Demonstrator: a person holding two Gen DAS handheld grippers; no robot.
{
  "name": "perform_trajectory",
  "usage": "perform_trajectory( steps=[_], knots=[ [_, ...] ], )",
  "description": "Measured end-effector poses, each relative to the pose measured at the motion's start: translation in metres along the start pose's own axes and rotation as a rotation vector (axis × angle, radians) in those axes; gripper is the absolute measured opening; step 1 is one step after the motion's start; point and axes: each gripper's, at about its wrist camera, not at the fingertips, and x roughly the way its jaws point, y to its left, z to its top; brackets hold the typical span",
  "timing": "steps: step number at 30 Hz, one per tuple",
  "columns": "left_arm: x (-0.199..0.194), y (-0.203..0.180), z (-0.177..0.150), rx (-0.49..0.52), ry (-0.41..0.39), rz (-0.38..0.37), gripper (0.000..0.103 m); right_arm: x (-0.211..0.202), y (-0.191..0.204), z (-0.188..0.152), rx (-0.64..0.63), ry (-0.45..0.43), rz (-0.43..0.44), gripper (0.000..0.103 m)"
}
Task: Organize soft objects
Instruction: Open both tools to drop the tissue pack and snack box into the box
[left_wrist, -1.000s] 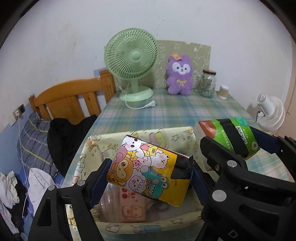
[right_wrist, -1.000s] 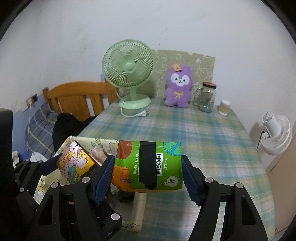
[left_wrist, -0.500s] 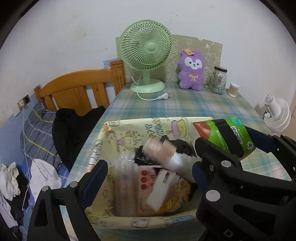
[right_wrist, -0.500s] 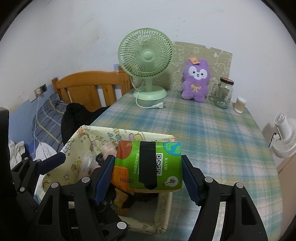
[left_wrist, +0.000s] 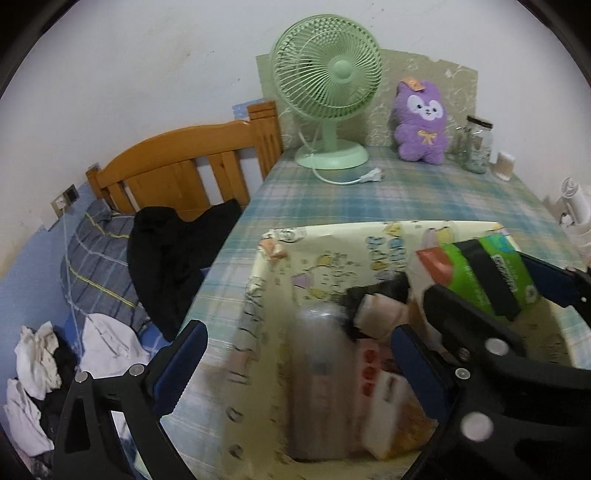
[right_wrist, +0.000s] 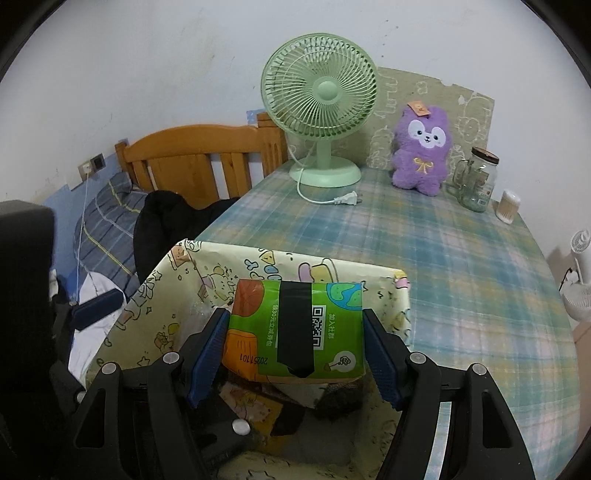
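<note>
A yellow cartoon-print fabric basket (left_wrist: 332, 254) stands on the checked table and holds several soft packs, among them a pink roll (left_wrist: 380, 314) and a clear pack (left_wrist: 317, 373). My left gripper (left_wrist: 295, 369) is open and empty over the basket's left side. My right gripper (right_wrist: 295, 347) is shut on a green tissue pack (right_wrist: 295, 328) with a black tape strip, held above the basket (right_wrist: 207, 269). The green pack also shows in the left wrist view (left_wrist: 484, 273). A purple plush toy (right_wrist: 423, 147) sits at the table's back.
A green desk fan (right_wrist: 321, 110) with a loose plug stands at the back, beside a glass jar (right_wrist: 476, 181) and a small container (right_wrist: 508, 206). A wooden bed headboard (left_wrist: 184, 166) with dark clothing lies left of the table. A white fan (right_wrist: 581, 273) stands at right.
My left gripper let go of the yellow cartoon pack, which dropped into the basket, and now stands open. My right gripper moved over the basket with the green pack.
</note>
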Motion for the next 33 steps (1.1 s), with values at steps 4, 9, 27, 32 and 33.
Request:
perform_trajectory(
  steps=[4,9,27,32,33],
  knots=[
    [0.002,-0.001,0.002,0.046,-0.017,0.005,0.101,0.008,-0.001,0.003,0.024,0.021,0.007,0.078],
    [-0.01,-0.004,0.0,0.066,-0.051,-0.027,0.101,0.004,-0.003,0.004,0.037,-0.001,-0.017,0.086],
    [-0.067,-0.032,0.002,0.042,-0.133,-0.139,0.103,-0.06,-0.017,0.0,0.018,-0.136,-0.129,0.101],
    [-0.089,-0.047,0.002,0.057,-0.177,-0.129,0.103,-0.084,-0.027,-0.003,0.034,-0.177,-0.153,0.102],
    [-0.093,-0.05,0.003,0.059,-0.184,-0.13,0.103,-0.09,-0.031,-0.004,0.04,-0.185,-0.153,0.102]
  ],
)
